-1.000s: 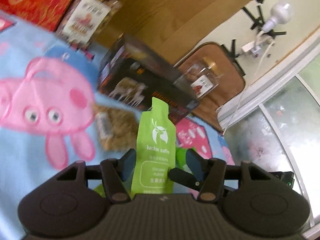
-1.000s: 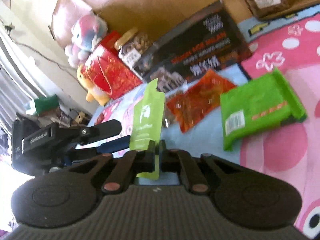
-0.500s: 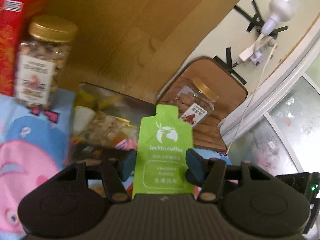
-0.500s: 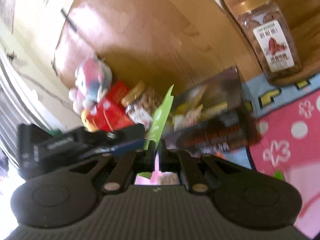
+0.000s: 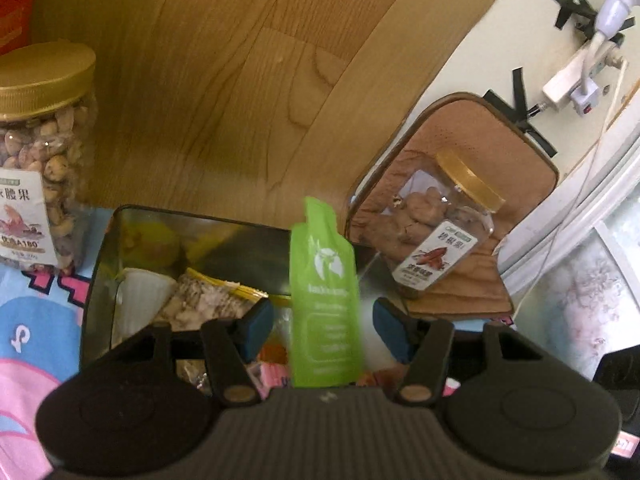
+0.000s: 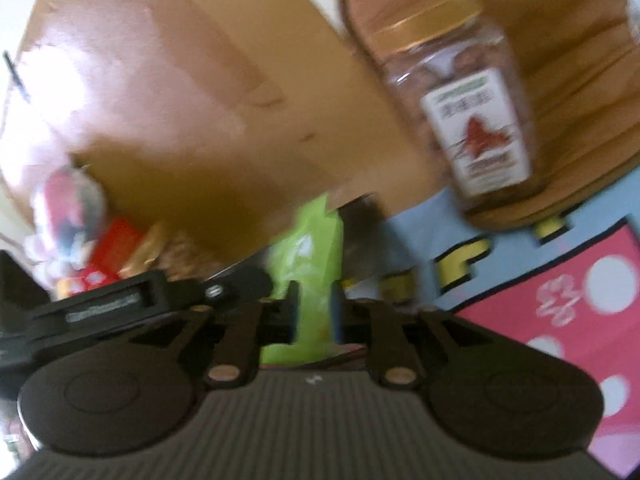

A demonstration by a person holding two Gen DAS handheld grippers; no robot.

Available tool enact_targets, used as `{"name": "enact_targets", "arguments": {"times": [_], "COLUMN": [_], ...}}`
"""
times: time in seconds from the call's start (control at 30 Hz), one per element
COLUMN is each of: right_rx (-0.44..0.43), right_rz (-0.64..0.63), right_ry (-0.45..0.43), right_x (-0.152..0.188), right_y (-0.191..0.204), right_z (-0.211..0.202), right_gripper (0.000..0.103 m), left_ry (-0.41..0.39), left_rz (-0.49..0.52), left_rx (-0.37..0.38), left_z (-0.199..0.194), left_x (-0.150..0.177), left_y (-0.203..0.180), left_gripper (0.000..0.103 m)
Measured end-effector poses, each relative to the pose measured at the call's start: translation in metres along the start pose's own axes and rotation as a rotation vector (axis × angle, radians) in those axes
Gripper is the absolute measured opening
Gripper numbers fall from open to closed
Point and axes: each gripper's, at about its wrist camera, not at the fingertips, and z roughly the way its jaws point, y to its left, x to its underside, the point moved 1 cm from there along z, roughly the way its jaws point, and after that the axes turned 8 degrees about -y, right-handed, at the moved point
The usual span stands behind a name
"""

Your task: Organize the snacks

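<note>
**Green pouch being let go over the snack box**

The step in hand looks like dropping the green pouch (image 5: 324,304) into the open box (image 5: 100,280), which is already holding several wrapped snacks. In the left wrist view the pouch is standing upright at the centre, its spout pointing to 12 o'clock, with the box spreading from 9 to 12 o'clock behind it.

The left gripper (image 5: 323,330) is standing released: both blue pads (image 5: 256,326) are clear of the pouch, with gaps on each side.

The right gripper (image 6: 316,312) has just been opening. In its blurred view the pouch (image 6: 308,264) is sitting between the parted jaws; they seem to be no longer pressing it, though the blur is hiding the contact.

A gold-lidded nut jar (image 5: 440,236) is leaning on a brown cushion (image 5: 520,184) at 2 o'clock; another jar (image 5: 40,152) is standing at 9 o'clock.

Next, both grippers probably need to be drawing back, letting the pouch settle inside the box rather than on its rim.
</note>
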Motion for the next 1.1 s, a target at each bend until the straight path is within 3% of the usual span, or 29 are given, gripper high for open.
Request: {"name": "enact_targets", "arguments": {"times": [0.03, 0.23, 0.4, 0.5, 0.67, 0.8, 0.9, 1.1], "right_rx": [-0.002, -0.081, -0.088, -0.086, -0.06, -0.087, -0.152, -0.287], "right_rz": [-0.003, -0.039, -0.059, -0.078, -0.183, -0.182, -0.098, -0.057], "right_ry": [-0.027, -0.108, -0.019, 0.065, 0.133, 0.163, 0.225, 0.258], "right_x": [0.001, 0.023, 0.057, 0.064, 0.068, 0.077, 0.086, 0.099], "right_y": [-0.002, -0.02, -0.038, -0.037, -0.026, -0.021, -0.019, -0.016], "right_z": [-0.006, -0.061, -0.07, -0.051, -0.018, -0.015, -0.023, -0.047], "right_gripper": [0.034, 0.034, 0.034, 0.034, 0.035, 0.032, 0.031, 0.033], "left_ry": [-0.011, -0.088, -0.045, 0.005, 0.07, 0.042, 0.009, 0.004], "left_rz": [0.002, 0.061, 0.051, -0.033, -0.16, -0.151, -0.151, -0.224], "left_rx": [0.01, 0.127, 0.158, 0.15, 0.105, 0.102, 0.052, 0.087], "left_z": [-0.005, -0.068, -0.091, -0.093, -0.083, -0.084, -0.089, -0.105], "left_x": [0.0, 0.022, 0.07, 0.097, 0.132, 0.137, 0.133, 0.134], "left_y": [0.0, 0.001, 0.018, 0.034, 0.052, 0.054, 0.062, 0.088], "left_gripper": [0.056, 0.056, 0.056, 0.056, 0.056, 0.056, 0.057, 0.057]}}
